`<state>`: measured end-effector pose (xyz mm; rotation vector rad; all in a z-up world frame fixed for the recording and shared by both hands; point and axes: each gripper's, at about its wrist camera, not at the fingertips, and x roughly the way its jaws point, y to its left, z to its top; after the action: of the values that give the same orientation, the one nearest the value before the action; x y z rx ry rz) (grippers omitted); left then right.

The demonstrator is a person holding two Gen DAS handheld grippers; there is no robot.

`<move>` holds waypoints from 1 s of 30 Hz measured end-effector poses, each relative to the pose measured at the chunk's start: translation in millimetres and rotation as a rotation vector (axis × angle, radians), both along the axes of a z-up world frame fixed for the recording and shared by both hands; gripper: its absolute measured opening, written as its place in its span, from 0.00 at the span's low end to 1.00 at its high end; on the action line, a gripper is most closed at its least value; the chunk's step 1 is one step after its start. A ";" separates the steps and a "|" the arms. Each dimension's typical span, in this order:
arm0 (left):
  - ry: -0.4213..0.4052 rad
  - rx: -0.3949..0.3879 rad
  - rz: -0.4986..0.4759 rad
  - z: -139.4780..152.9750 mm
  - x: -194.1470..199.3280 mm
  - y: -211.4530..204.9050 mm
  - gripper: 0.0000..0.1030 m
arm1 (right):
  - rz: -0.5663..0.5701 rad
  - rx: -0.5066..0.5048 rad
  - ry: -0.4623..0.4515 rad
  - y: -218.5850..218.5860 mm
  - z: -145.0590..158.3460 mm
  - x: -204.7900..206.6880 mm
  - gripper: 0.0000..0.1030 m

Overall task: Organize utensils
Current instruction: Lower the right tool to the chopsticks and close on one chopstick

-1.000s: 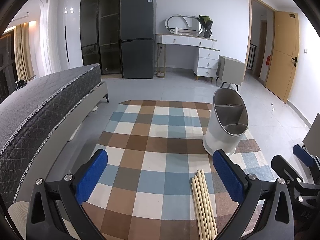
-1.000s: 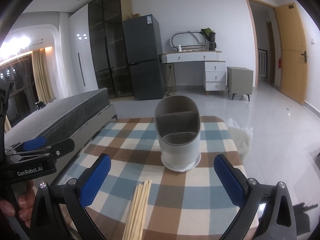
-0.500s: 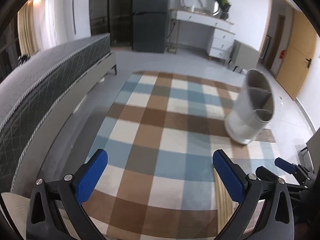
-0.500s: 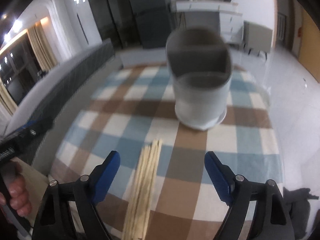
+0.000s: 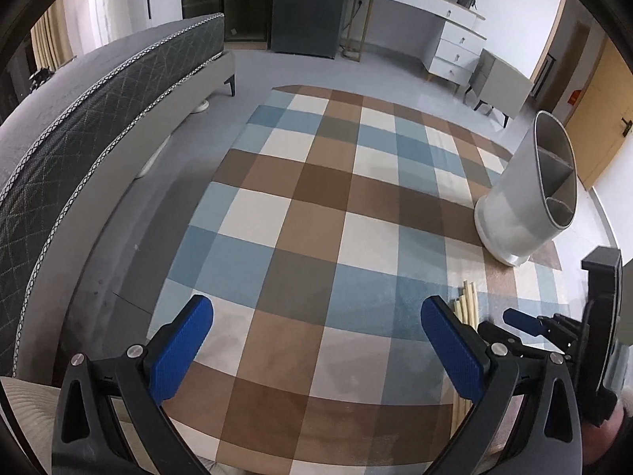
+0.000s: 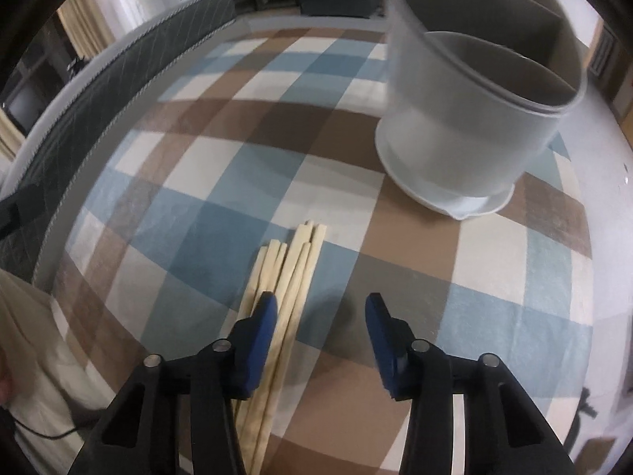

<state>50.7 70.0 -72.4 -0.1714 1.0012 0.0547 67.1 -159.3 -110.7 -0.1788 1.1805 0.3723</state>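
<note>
Bedroom floor, pale grey, carries a checked rug [image 5: 316,213] in brown, blue and cream on which everything of mine lies. Only my left wrist view takes in the wider room: a quilted dark bed [image 5: 91,111] along the rug's left edge, a dark refrigerator [image 5: 308,4] against the far wall, a white dressing table [image 5: 431,12] with drawers and a grey side cabinet [image 5: 502,83] beyond it. My right wrist view shows the bed [image 6: 166,35] only as a dark strip past the rug [image 6: 221,166].

Utensil holder [image 5: 526,202], pale grey and oval, stands on a white drip saucer at the far right part of the rug. Left view: seen from the side, its dividers split it into compartments. Right view: the holder [image 6: 467,118] looms close and slightly blurred, a partition crossing its mouth; the near compartment shows nothing inside it, and the far one is too cut off to judge.

Chopsticks [image 6: 285,277], a bundle of pale wooden sticks, lie flat on the rug near the holder, tips pointing towards it but apart from it. Left view shows only their tips [image 5: 467,304], behind my own right finger.

My left gripper [image 5: 316,352] hangs over bare rug with its jaws spread wide, holding nothing. My right gripper [image 6: 320,340] is low over the bundle, jaws narrowed but still parted; the left blue pad [image 6: 261,340] overlaps the sticks, the right pad [image 6: 381,346] stands on open rug beside them. From the left view, my right gripper [image 5: 526,322] appears at the rug's right edge.
</note>
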 end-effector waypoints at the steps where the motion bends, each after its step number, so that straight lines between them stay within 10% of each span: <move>1: 0.005 0.000 -0.002 -0.7 0.5 0.5 0.99 | 0.008 -0.032 -0.001 3.2 -1.5 0.6 0.37; 30: 0.061 -0.070 0.002 -7.2 6.7 11.9 0.99 | -0.042 -0.135 -0.010 13.5 -7.9 38.3 0.12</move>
<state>57.4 81.9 -79.6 -0.2355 1.0640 0.0264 105.4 -145.8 -118.6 -0.2721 1.1979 0.2548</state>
